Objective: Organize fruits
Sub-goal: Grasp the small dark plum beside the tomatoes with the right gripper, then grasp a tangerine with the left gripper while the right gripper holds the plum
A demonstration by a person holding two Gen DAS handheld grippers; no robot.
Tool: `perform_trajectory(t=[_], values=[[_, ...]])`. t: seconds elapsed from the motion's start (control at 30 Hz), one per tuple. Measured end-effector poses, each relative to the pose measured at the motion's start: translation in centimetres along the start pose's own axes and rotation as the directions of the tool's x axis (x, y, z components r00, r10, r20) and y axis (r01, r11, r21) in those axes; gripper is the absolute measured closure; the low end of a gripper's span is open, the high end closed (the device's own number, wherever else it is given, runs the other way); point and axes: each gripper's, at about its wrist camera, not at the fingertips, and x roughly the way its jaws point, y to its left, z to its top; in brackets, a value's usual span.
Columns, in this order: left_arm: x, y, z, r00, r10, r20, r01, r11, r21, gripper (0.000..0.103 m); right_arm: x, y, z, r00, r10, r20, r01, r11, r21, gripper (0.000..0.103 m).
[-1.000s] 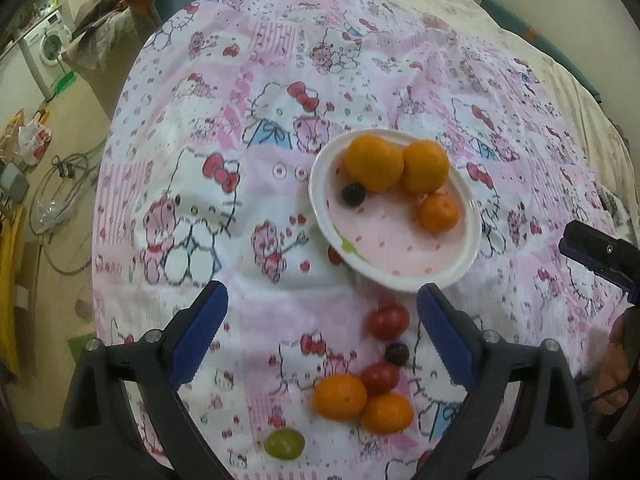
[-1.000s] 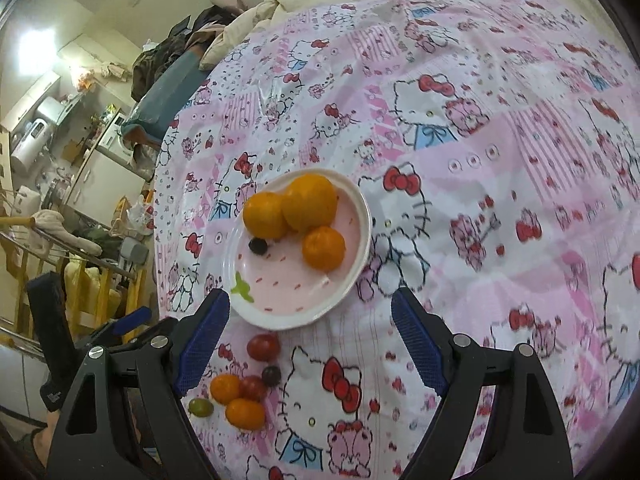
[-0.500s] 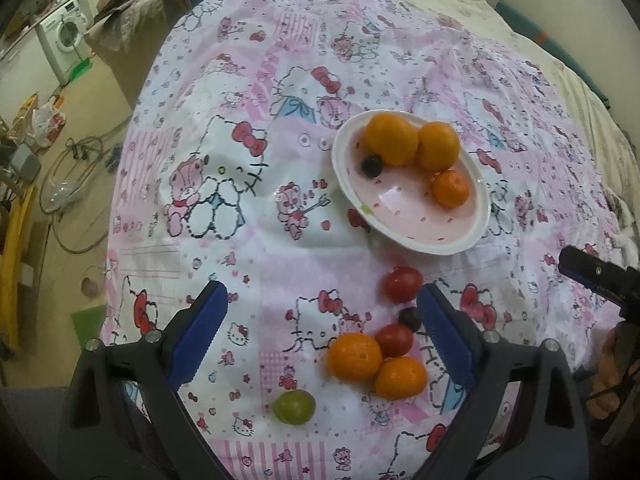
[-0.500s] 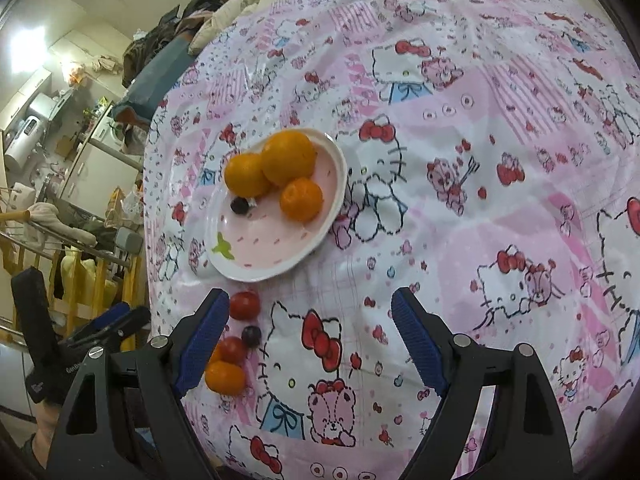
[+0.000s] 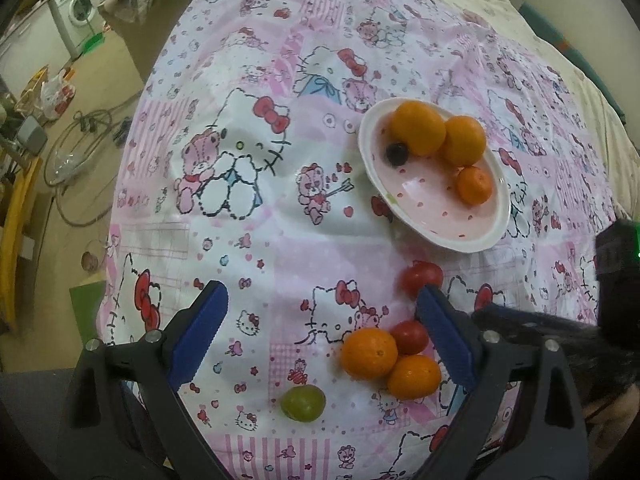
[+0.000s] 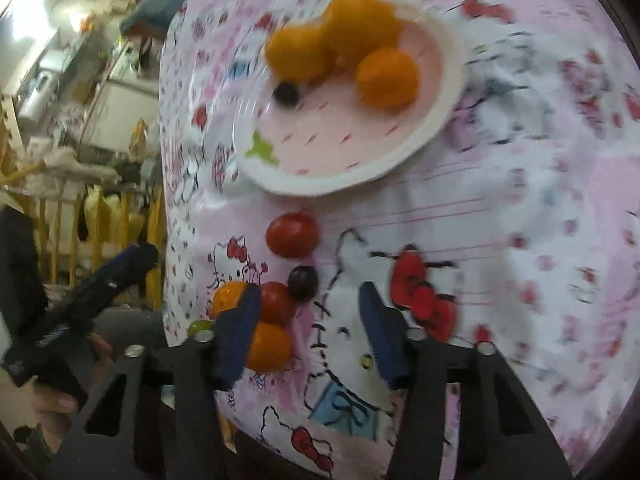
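A pink plate (image 5: 472, 236) (image 6: 424, 136) holds three oranges (image 5: 418, 128) (image 6: 360, 28) and a dark grape (image 5: 397, 153) (image 6: 286, 93). On the Hello Kitty cloth lie two oranges (image 5: 369, 353) (image 6: 269, 346), two red tomatoes (image 5: 422, 276) (image 6: 293, 234), a dark grape (image 6: 303, 278) and a green grape (image 5: 303, 403). My left gripper (image 5: 320, 332) is open and empty, with the loose fruit just inside its right finger. My right gripper (image 6: 310, 332) is open and empty, low over the cloth beside the loose fruit. The right wrist view is blurred.
The cloth-covered surface (image 5: 248, 240) drops off at its left edge to a floor with cables (image 5: 80, 148) and a washing machine (image 5: 78, 12). Bedding (image 5: 560, 60) lies beyond at the right. Yellow railings (image 6: 92, 232) stand off the edge.
Both grippers moved down and toward the loose fruit near the front edge. The right gripper's jaws have narrowed but stay open. The fruit has not moved.
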Motion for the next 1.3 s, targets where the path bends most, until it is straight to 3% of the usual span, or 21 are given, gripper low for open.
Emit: perform_trajectory(t=[0.3,0.47,0.6,0.67,0.73,0.93,1.1,1.13,1.2,1.3], values=[[-0.2,0.7,-0.3,1.000,-0.001,0.007,0.000,1.000,0.010,0.009,4.5,2.7,1.5,0.983,-0.176,-0.050,0.173,0.983,-0.058,0.069],[-0.4,1.1,-0.3,1.000,-0.003,0.008,0.003,1.000,0.004,0.009,5.8,4.6,0.7,0.944,-0.329,-0.038,0.317,0.930,-0.187,0.075],[-0.5,1.4,-0.3,1.000,-0.008,0.010,0.008,1.000,-0.011,0.009,5.9,4.6,-0.3,0.948,-0.311,-0.070,0.288,0.930,-0.230,0.074],[-0.3,1.5,-0.2,1.000,-0.006,0.001,0.006,1.000,-0.012,0.009,6.1,5.1,-0.7,0.945,-0.321,-0.069,0.293,0.919,-0.265,0.081],[-0.1,1.4,-0.2,1.000,-0.011,-0.007,0.011,1.000,-0.016,0.009,5.9,4.9,-0.8,0.952,-0.297,-0.071,0.271,0.928,-0.257,0.081],[0.1,0.9,-0.3,1.000,-0.021,-0.018,0.021,1.000,-0.006,0.009,2.8,2.6,0.2,0.988,-0.143,-0.051,0.135,0.983,-0.126,0.081],[1.9,0.2,-1.2,0.990,-0.071,-0.119,0.070,0.997,-0.016,0.010,-1.0,0.8,0.2,0.999,-0.042,0.026,0.043,0.998,-0.045,0.081],[2.3,-0.1,-1.4,0.987,-0.073,-0.142,0.072,0.997,-0.015,0.012,-1.7,0.5,-0.1,0.998,-0.036,0.042,0.038,0.999,-0.037,0.081],[3.3,-0.7,-2.0,0.977,-0.082,-0.195,0.082,0.997,-0.009,0.027,-3.2,-0.4,-0.1,0.997,-0.022,0.071,0.023,1.000,-0.017,0.081],[4.4,-1.7,-2.6,0.963,-0.087,-0.256,0.090,0.996,-0.002,0.034,-4.6,-0.9,-0.3,0.995,-0.029,0.101,0.030,1.000,-0.007,0.081]])
